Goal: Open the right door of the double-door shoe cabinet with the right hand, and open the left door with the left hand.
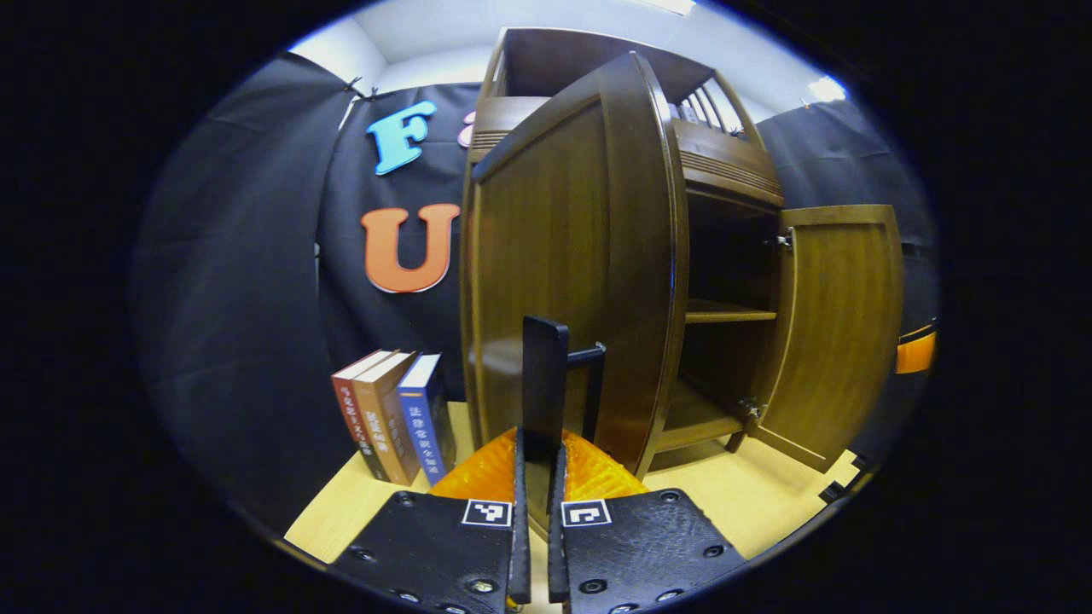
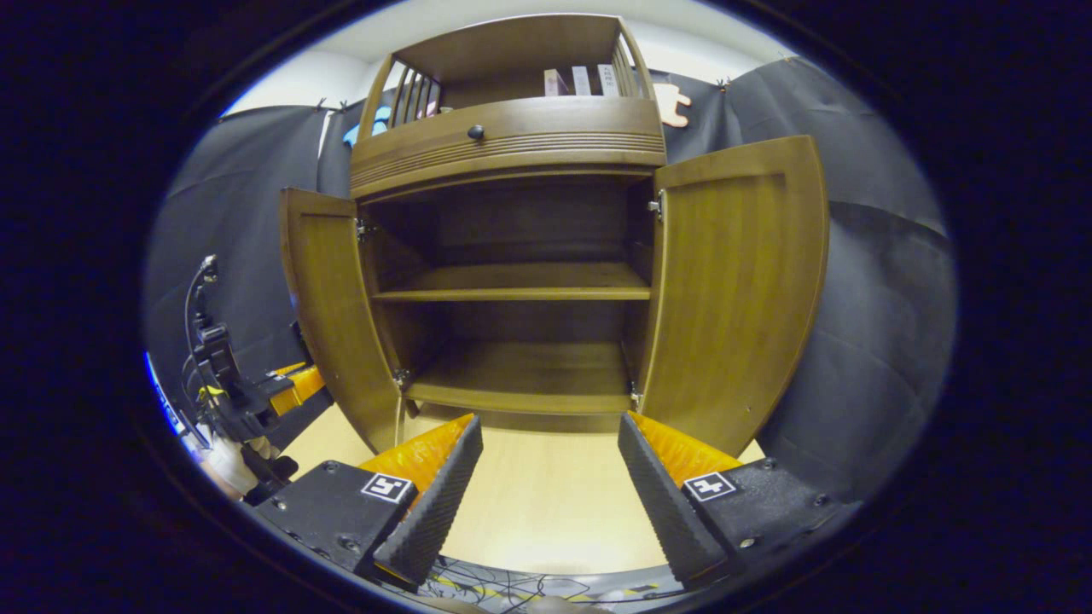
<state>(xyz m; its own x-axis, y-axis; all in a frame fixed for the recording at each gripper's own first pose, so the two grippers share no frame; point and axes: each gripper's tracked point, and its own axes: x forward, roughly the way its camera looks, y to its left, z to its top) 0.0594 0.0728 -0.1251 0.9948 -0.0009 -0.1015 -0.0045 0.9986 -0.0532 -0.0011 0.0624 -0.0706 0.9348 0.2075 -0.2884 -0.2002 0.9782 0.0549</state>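
Left gripper view: the left tool [image 1: 537, 477] has its fingers drawn nearly together on the dark handle [image 1: 546, 388] of the left door [image 1: 554, 281], which rises upright between them in the lower centre of the frame. Both fingers appear to press on it. The left door stands swung out, its free vertical edge running down the middle of the frame just right of the handle. At lower left, three books [image 1: 394, 418] stand upright on the pale counter [image 1: 751, 503], leaning slightly, close beside the door's face. The right door [image 1: 840, 328] is open at the right of the frame.

Right gripper view: the right tool [image 2: 550, 477] is spread wide, nothing between its fingers, with bare counter [image 2: 546, 503] showing in the gap. The shoe cabinet [image 2: 512, 153] fills the centre of the frame. Both doors are swung outward, left door [image 2: 328, 315] at centre left, right door [image 2: 738, 290] at centre right, leaving the interior fully exposed. A middle shelf [image 2: 512, 290] and a bottom shelf [image 2: 520, 379] lie open between the door edges. Above them, a drawer front carries a small dark knob [image 2: 475, 132]. The left tool [image 2: 247, 401] shows at lower left of the frame, beside the left door's outer face. The strip of counter in front of the cabinet, between the two door edges, is open.
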